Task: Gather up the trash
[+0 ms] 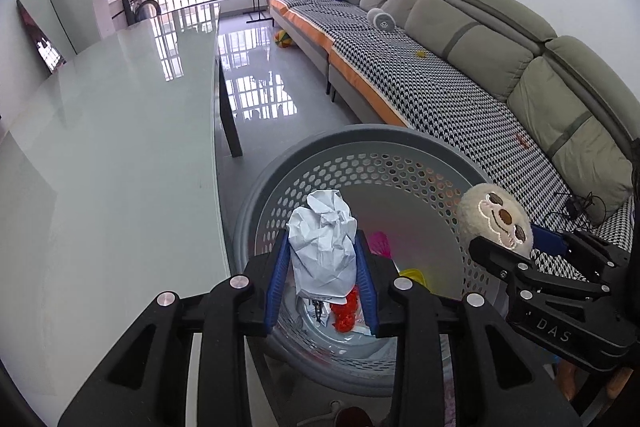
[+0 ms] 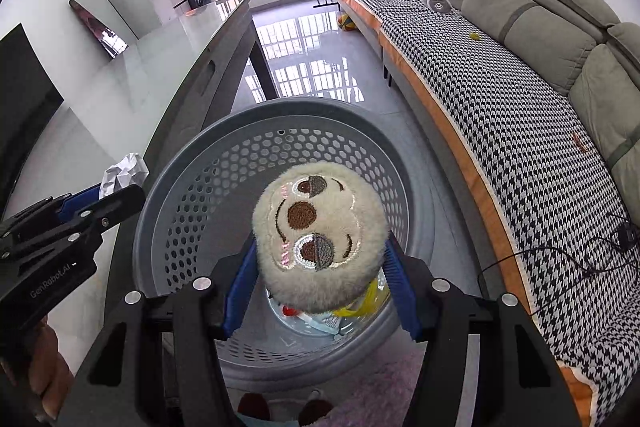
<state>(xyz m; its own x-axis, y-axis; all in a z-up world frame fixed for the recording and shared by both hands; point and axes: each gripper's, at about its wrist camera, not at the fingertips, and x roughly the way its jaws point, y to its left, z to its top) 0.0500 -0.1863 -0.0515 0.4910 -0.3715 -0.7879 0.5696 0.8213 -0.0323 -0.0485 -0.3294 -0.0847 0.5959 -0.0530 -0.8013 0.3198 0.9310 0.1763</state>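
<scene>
Above the perforated bin (image 1: 360, 163), my left gripper (image 1: 322, 267) clamps crumpled paper (image 1: 324, 251) and my right gripper (image 2: 320, 275) clamps a plush ball (image 2: 320, 239); next, release both inside the rim.

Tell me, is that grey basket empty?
No: the basket already holds bits of trash at its bottom, among them something yellow and something red.
</scene>
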